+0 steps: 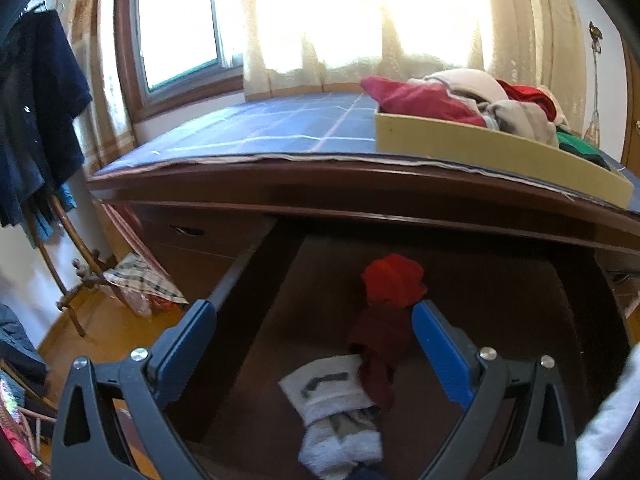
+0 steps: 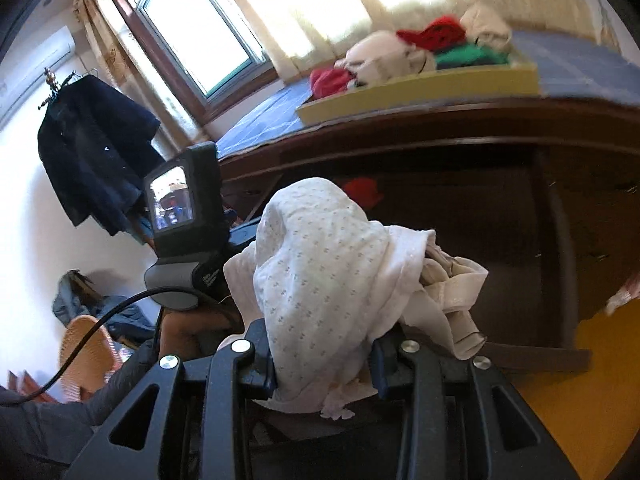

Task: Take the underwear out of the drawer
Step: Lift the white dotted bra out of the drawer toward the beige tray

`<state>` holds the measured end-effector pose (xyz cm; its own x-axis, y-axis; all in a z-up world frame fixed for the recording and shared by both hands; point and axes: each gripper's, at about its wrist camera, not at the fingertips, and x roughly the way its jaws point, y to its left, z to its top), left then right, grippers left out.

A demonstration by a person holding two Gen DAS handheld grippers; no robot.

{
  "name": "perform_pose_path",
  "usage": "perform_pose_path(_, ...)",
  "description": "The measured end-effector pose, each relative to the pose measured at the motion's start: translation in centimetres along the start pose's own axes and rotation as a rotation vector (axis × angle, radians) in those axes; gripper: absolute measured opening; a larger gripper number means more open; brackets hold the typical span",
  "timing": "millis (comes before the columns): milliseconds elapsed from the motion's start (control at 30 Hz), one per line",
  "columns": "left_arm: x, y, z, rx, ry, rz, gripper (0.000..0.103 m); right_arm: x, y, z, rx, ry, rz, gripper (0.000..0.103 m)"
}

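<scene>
The right gripper (image 2: 324,364) is clamped on white underwear (image 2: 320,272), lifted clear of the drawer (image 1: 460,280); the left gripper (image 1: 314,344) hangs open above it.

My left tongs (image 1: 312,344) point downward with the blue fingers (image 1: 440,352) spread wide, gripping nothing. My right tongs (image 2: 324,364) are clamped tight on white underwear (image 2: 320,264), also angled down, beside my left hand (image 2: 192,328).

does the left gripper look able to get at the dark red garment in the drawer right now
Probably yes. The left gripper is open and empty, angled down into the open drawer, with the dark red garment already lying between its fingers and nothing over it. The right gripper holds a white garment clear of that spot.
</scene>
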<state>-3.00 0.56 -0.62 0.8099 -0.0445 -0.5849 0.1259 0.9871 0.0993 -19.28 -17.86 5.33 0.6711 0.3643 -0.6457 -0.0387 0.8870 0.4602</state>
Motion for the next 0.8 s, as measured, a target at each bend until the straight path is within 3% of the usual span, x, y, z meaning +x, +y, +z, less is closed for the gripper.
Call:
perform_pose_path(100, -0.7, 1.0, 0.3, 0.004, -0.040, 0.079, 0.100, 1.7, 0.0, 0.7, 0.013, 0.024, 0.037, 0.037)
perform_pose_path(233, -1.6, 3.3, 1.1, -0.015, -0.073, 0.158, 0.100, 4.8, 1.2, 0.8, 0.009, 0.146, 0.149, 0.037)
perform_pose_path(333, -2.6, 5.7, 1.8, -0.045, -0.107, 0.217, 0.100, 5.9, 1.8, 0.5, 0.002, 0.202, 0.178, 0.037)
perform_pose_path(500, -3.1, 7.2, 2.2, -0.061, -0.120, 0.210, 0.100, 2.6, 1.1, 1.2, 0.028, 0.096, 0.110, 0.037)
perform_pose_path(800, -2.2, 4.3, 1.9, -0.037, -0.084, 0.097, 0.100, -6.4, 0.2, 3.4, 0.021, -0.080, -0.070, 0.037)
